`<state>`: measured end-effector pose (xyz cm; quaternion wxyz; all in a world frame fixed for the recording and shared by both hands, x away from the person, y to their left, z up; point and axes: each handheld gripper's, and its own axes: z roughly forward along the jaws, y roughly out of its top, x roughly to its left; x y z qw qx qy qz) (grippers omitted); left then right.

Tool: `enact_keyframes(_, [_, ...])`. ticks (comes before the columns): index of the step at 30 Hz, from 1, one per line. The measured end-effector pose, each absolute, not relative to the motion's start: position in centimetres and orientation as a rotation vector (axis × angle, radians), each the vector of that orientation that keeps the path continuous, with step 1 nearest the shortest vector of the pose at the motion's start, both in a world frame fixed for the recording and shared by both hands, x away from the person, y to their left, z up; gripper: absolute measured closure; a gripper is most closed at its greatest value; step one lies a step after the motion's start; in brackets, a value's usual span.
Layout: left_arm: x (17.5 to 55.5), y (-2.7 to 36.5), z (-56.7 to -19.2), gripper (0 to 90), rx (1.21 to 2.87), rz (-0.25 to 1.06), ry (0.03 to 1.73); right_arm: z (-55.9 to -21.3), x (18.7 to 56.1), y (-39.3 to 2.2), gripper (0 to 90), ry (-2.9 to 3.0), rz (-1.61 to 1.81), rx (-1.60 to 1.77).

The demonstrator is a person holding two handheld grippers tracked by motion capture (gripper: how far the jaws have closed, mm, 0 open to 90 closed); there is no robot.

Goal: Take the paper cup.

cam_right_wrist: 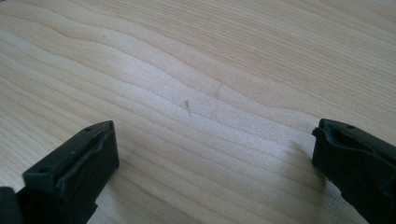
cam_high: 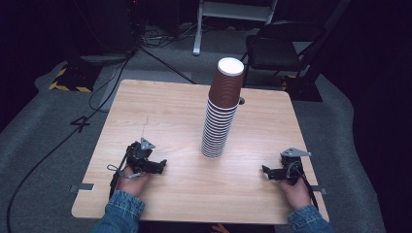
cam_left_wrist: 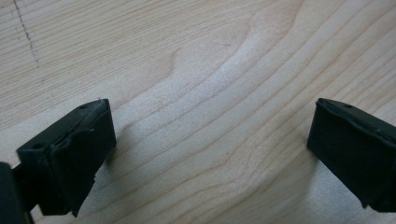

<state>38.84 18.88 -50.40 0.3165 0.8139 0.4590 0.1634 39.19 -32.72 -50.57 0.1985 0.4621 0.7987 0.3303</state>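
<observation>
A tall leaning stack of brown paper cups (cam_high: 221, 114) with white rims stands at the middle of the wooden table (cam_high: 160, 107); the top cup shows its white inside. My left gripper (cam_high: 161, 165) rests on the table at the front left, pointing toward the stack and well apart from it. In the left gripper view that gripper (cam_left_wrist: 210, 135) has its jaws wide apart over bare wood. My right gripper (cam_high: 265, 171) lies at the front right, pointing left at the stack's base. The right gripper view shows this gripper (cam_right_wrist: 212, 154) open, nothing between the jaws.
A black folding chair (cam_high: 282, 46) stands beyond the table's far right corner. Cables (cam_high: 58, 145) run over the grey floor at the left, near a yellow-and-black striped base (cam_high: 70, 80). A small hole (cam_high: 241, 101) sits in the table behind the stack.
</observation>
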Motion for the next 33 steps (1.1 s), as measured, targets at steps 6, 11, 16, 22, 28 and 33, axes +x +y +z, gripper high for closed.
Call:
enact_keyframes(6, [39.0,18.7,-49.3,8.5,2.131,0.328,1.156,-50.5,39.1,-32.7,1.6,2.238,0.924,1.291])
enact_keyframes(11, [39.0,18.4,-47.2,4.8,2.002,0.285,1.091,-50.4,39.1,-32.8,2.5,2.269,0.935,1.285])
enact_keyframes(16, [39.5,17.4,-44.0,4.1,1.952,0.264,0.998,-49.2,38.5,-33.1,6.5,2.269,1.034,1.246])
enact_keyframes(22, [40.0,15.8,-41.3,2.3,1.961,0.246,0.889,-46.6,37.6,-33.1,6.0,2.264,1.161,1.196])
enact_keyframes(28, [39.8,14.8,-38.7,1.8,1.915,0.277,0.807,-42.4,37.9,-31.4,5.5,2.284,1.341,1.074])
enact_keyframes(33, [40.3,14.0,-36.8,1.2,1.874,0.259,0.752,-38.8,38.4,-29.9,5.4,2.290,1.442,0.948])
